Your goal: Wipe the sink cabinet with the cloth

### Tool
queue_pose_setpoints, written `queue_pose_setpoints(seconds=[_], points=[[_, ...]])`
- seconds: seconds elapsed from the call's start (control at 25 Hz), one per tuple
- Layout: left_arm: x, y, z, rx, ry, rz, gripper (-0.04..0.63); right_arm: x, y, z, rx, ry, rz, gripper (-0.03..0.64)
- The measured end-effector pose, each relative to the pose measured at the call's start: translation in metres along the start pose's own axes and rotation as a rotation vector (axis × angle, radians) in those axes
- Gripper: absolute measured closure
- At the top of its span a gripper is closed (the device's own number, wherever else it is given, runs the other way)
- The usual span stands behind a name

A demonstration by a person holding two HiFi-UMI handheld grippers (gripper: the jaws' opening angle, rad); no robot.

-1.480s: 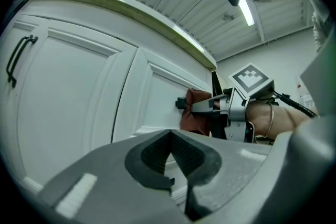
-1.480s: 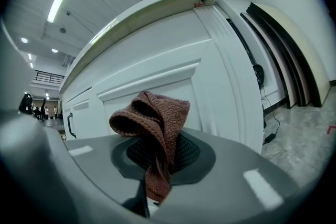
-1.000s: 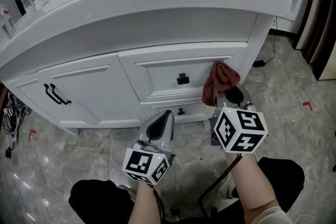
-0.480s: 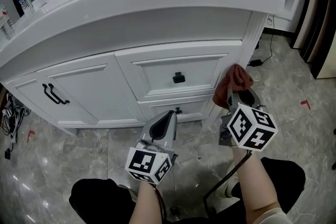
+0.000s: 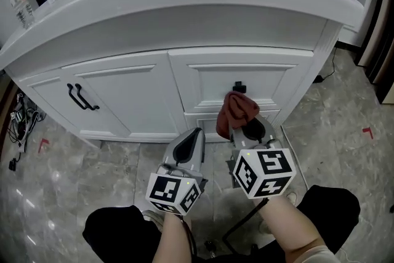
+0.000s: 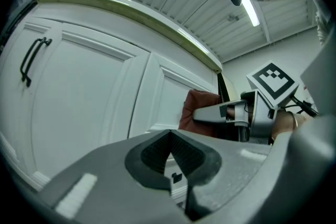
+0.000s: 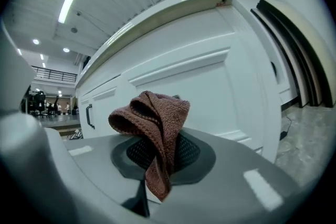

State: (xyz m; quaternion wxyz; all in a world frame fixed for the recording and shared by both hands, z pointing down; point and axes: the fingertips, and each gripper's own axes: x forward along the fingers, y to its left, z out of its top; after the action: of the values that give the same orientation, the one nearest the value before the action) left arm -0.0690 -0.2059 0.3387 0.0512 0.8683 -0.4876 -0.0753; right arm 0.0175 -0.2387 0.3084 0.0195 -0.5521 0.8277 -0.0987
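Reddish-brown knitted cloth [image 5: 237,111], bunched up, pinched in the jaws of right gripper [image 5: 247,127]. Close before the white sink cabinet [image 5: 123,92], doors closed.

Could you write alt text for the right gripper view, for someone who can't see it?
A reddish-brown knitted cloth bunches up from the shut jaws of the right gripper, held close to the white panelled front of a sink cabinet.

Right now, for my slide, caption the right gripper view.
Right gripper clamps a bunched brown cloth, close to the white sink cabinet.
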Motion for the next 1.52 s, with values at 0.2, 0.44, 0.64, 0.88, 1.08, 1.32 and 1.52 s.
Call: queue_pose_setpoints(seconds=[0.2,0.44,0.64,0.88,1.08,1.32,1.52], points=[[-0.022,0.038,0.003,0.025,0.010,0.084,0.595,0.035,0.057,-0.034,-0.027,0.069,0.111,0.534],[-0.042,0.079,0.005,0.020,0.000,0.168,0.595,0.065,0.079,-0.048,0.002,0.086,0.161,0.534],[-0.038,0.082,0.000,0.007,0.000,0.168,0.595,0.067,0.062,-0.046,0.042,0.078,0.125,0.532],[-0.018,0.059,-0.007,0.002,0.011,0.104,0.595,0.059,0.032,-0.043,0.059,0.092,0.081,0.529],[-0.004,0.043,-0.006,-0.004,0.008,0.066,0.595,0.047,0.004,-0.036,0.056,0.091,0.057,0.529],[0.008,0.029,-0.010,-0.014,0.016,0.042,0.595,0.031,-0.031,-0.030,0.075,0.084,0.009,0.528],[0.018,0.013,-0.019,-0.018,0.029,0.013,0.595,0.019,-0.058,-0.026,0.084,0.065,-0.044,0.528]])
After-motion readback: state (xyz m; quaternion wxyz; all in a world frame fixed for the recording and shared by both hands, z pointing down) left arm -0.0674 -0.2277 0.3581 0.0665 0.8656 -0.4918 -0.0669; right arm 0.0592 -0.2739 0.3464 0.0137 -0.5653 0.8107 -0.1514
